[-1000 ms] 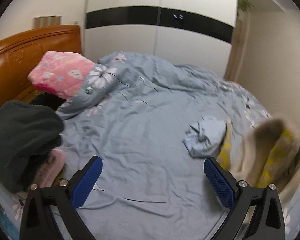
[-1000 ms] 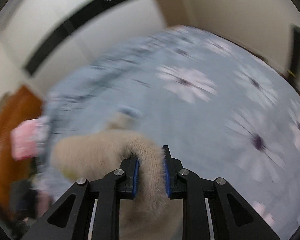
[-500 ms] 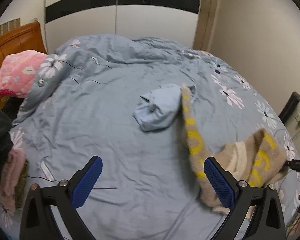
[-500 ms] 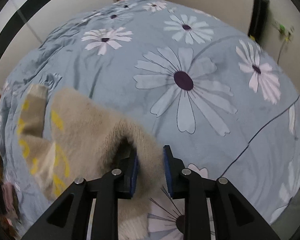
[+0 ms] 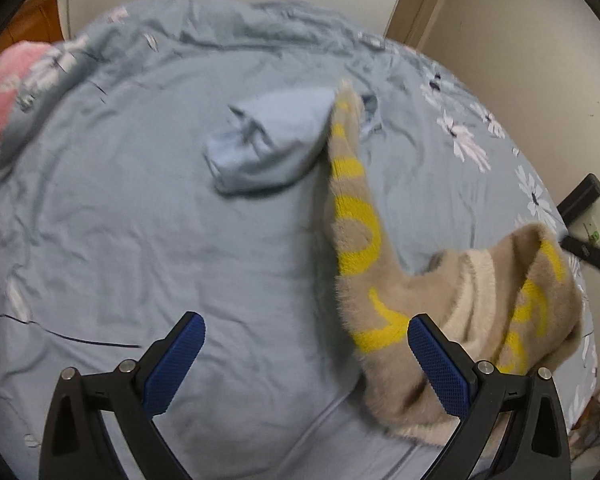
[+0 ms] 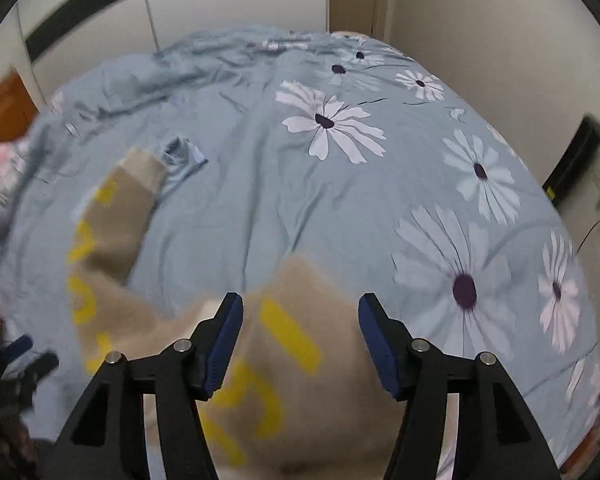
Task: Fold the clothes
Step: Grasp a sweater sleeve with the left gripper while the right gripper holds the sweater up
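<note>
A fuzzy beige sweater with yellow letters (image 5: 452,300) lies bunched on the blue flowered bed, one sleeve stretched up toward a crumpled light blue garment (image 5: 268,148). My left gripper (image 5: 306,356) is open and empty above the sheet, its right finger over the sweater's edge. In the right wrist view the sweater (image 6: 292,364) lies under my right gripper (image 6: 300,340), which is open with nothing between its pads. The sleeve (image 6: 116,208) runs up left to the blue garment (image 6: 180,156).
A pink quilted pillow (image 5: 4,80) and wooden headboard (image 5: 32,20) are at the far left. A white wardrobe stands behind the bed. A black object (image 5: 580,196) leans by the right wall. The floral bedsheet (image 6: 420,160) spreads wide to the right.
My right gripper has opened and let go of the beige sweater, which has dropped onto the bed. Both cameras have shifted, the left one closer to the sweater.
</note>
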The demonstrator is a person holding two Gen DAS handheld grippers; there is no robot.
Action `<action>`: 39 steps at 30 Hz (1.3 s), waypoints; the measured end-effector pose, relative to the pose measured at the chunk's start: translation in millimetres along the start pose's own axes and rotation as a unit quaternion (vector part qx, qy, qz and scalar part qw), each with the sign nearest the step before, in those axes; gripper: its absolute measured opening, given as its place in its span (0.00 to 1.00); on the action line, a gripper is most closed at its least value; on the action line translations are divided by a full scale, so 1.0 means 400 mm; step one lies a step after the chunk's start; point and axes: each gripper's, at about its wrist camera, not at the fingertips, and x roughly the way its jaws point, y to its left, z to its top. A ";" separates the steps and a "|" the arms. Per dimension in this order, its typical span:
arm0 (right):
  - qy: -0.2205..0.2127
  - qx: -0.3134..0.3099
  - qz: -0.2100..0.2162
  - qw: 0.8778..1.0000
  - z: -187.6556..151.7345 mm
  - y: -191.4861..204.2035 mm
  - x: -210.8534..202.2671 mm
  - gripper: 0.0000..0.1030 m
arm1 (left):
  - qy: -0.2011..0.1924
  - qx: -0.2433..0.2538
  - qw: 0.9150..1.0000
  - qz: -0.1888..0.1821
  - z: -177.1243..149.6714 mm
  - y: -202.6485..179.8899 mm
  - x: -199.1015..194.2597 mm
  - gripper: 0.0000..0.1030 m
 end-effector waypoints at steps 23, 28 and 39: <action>0.051 0.033 -0.049 0.997 -0.229 -0.178 -0.115 0.22 | 0.073 -0.015 0.990 -0.123 -0.045 -0.074 0.068 0.10; 0.017 0.052 -0.055 0.997 -0.248 -0.200 -0.221 0.18 | 0.030 -0.019 0.989 -0.140 -0.035 -0.086 -0.023 0.08; -0.155 0.039 -0.050 0.986 -0.093 -0.166 -0.557 0.15 | -0.174 0.001 0.972 -0.159 0.125 -0.050 -0.449 0.08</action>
